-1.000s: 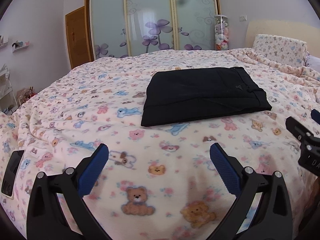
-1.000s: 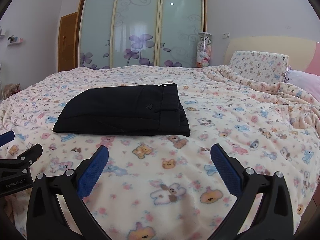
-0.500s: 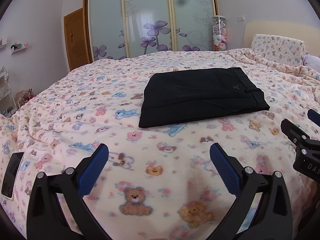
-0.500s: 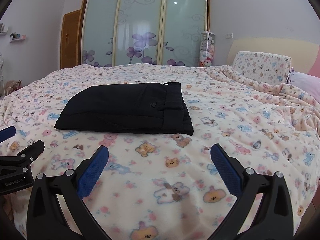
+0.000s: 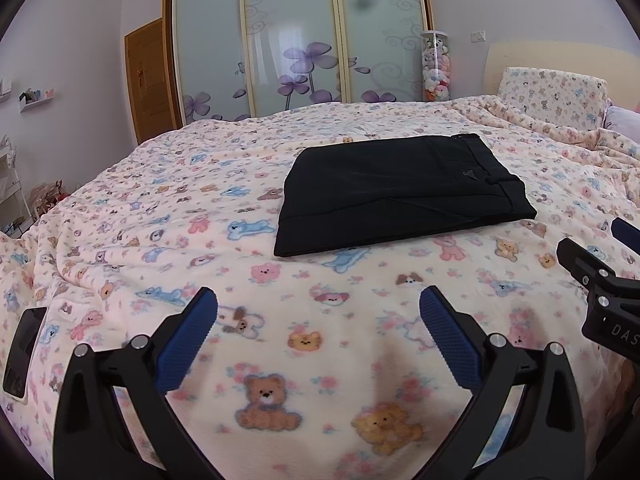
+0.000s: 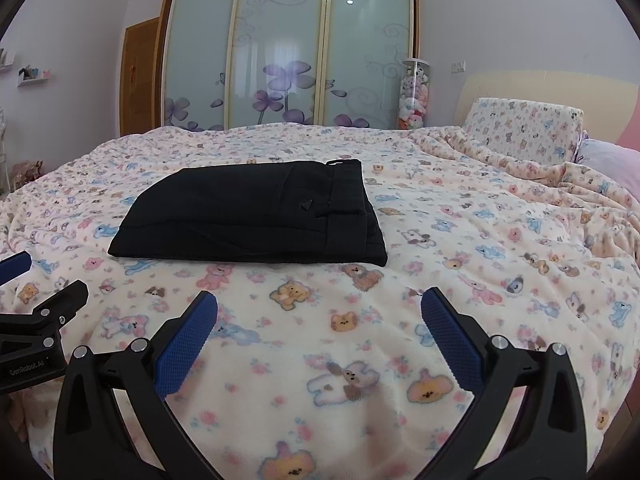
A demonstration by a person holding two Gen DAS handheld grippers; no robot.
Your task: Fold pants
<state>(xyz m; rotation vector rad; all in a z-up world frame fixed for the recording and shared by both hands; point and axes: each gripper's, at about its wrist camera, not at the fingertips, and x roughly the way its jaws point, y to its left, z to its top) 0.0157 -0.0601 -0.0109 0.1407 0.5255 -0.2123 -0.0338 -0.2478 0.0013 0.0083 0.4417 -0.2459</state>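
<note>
1. Over the last second both views have drawn slightly back from the pants (image 5: 400, 192), which have not moved.
2. The pants lie as a compact rectangle on the bed (image 5: 160, 208), beyond both grippers.
3. Left gripper (image 5: 318, 320) and right gripper (image 6: 319, 320) hover near the pants, jaws spread, holding nothing.
4. Folding looks finished.
</note>
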